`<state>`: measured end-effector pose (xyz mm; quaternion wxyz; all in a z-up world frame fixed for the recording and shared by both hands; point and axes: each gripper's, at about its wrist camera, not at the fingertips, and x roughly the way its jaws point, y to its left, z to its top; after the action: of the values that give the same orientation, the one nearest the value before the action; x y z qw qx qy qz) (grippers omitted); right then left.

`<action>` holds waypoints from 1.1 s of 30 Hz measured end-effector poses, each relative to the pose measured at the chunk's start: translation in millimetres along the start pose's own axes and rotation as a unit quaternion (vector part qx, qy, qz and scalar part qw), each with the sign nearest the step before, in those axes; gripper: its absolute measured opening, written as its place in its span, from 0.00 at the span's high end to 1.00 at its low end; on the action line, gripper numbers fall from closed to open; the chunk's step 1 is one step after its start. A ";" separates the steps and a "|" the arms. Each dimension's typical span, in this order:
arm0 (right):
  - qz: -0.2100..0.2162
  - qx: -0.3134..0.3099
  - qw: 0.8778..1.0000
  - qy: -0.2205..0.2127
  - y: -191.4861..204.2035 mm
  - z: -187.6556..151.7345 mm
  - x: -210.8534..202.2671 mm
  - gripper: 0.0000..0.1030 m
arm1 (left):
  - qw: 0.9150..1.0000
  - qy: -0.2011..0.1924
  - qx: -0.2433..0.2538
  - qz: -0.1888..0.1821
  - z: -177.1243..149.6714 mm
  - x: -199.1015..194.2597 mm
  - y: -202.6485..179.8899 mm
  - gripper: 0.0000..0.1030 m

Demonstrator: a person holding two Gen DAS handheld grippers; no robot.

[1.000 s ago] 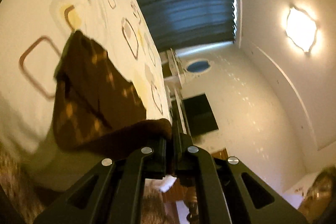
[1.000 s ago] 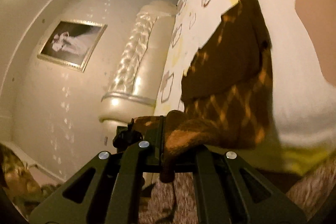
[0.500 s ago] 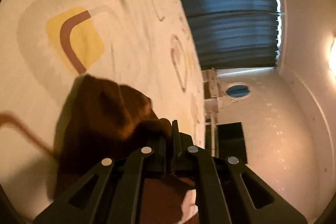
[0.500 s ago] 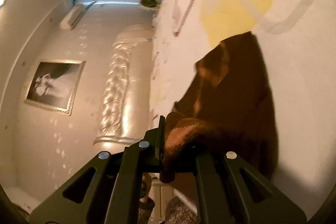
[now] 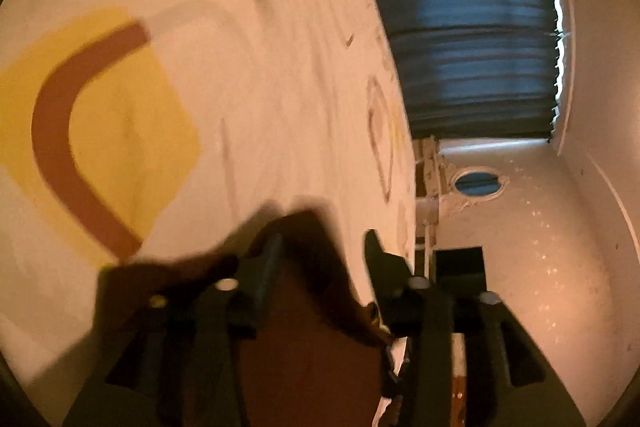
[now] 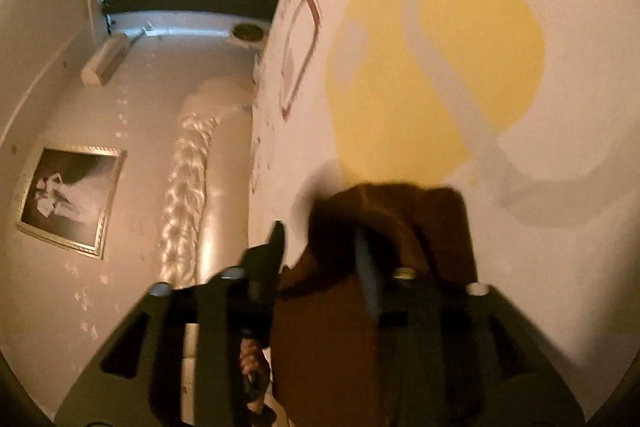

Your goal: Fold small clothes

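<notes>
A small brown garment (image 5: 304, 347) lies on the white patterned bedsheet (image 5: 248, 75). In the left wrist view my left gripper (image 5: 322, 255) is open, its jaws spread wide, with the garment's edge lying loose between and under the fingers. In the right wrist view the same brown garment (image 6: 400, 223) lies bunched on the sheet (image 6: 560, 107). My right gripper (image 6: 320, 251) is open too, with the cloth lying between its spread fingers, not pinched.
The sheet carries yellow patches (image 6: 432, 67) and brown curved stripes (image 5: 60, 131). A dark curtain (image 5: 472, 39) hangs beyond the bed. A tufted headboard (image 6: 188, 179) and a framed picture (image 6: 68, 203) show on the right gripper's side.
Both grippers have opened and let go of the brown garment, which now rests on the sheet. Both moved closer to the bed surface.
</notes>
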<state>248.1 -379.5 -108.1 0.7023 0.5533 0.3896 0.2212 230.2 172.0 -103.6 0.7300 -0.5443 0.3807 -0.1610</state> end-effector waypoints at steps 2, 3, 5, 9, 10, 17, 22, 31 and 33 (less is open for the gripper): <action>0.017 -0.001 1.000 -0.014 -0.7 -2.2 -6.5 0.51 | 1.000 -0.015 0.012 -0.003 3.5 -6.7 -3.5 0.44; 0.014 -0.001 1.000 -0.019 -1.4 -4.7 -10.4 0.51 | 1.000 -0.015 0.014 0.002 3.3 -9.5 -4.2 0.44; 0.010 -0.003 1.000 -0.021 -2.4 -13.2 -19.1 0.50 | 1.000 -0.002 0.016 0.009 -2.5 -17.5 -3.3 0.44; -0.030 -0.032 0.999 -0.015 -4.7 -45.3 -50.2 0.47 | 0.997 0.028 0.056 0.049 -33.4 -44.6 0.3 0.38; -0.044 -0.037 0.998 -0.012 -5.8 -55.0 -58.5 0.46 | 0.996 0.032 0.066 0.059 -43.9 -54.5 2.6 0.37; -0.111 -0.065 0.991 0.035 -14.6 -116.4 -98.1 0.45 | 0.995 0.039 0.045 0.083 -113.8 -124.1 31.1 0.26; -0.104 -0.088 0.987 0.082 -8.3 -143.7 -82.4 0.44 | 0.995 0.039 0.035 0.081 -142.7 -126.5 32.7 0.24; -0.147 -0.122 0.974 0.119 3.3 -163.3 -48.5 0.88 | 0.979 0.030 0.075 0.189 -151.0 -98.0 10.2 0.71; -0.152 -0.130 0.973 0.114 8.5 -165.3 -51.2 0.89 | 0.966 0.030 0.104 0.234 -156.6 -96.5 6.8 0.83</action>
<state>87.6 -315.0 -98.5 0.7447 0.3628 0.5141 0.2223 51.0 131.8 -91.6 0.7884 -0.3563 0.4999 -0.0408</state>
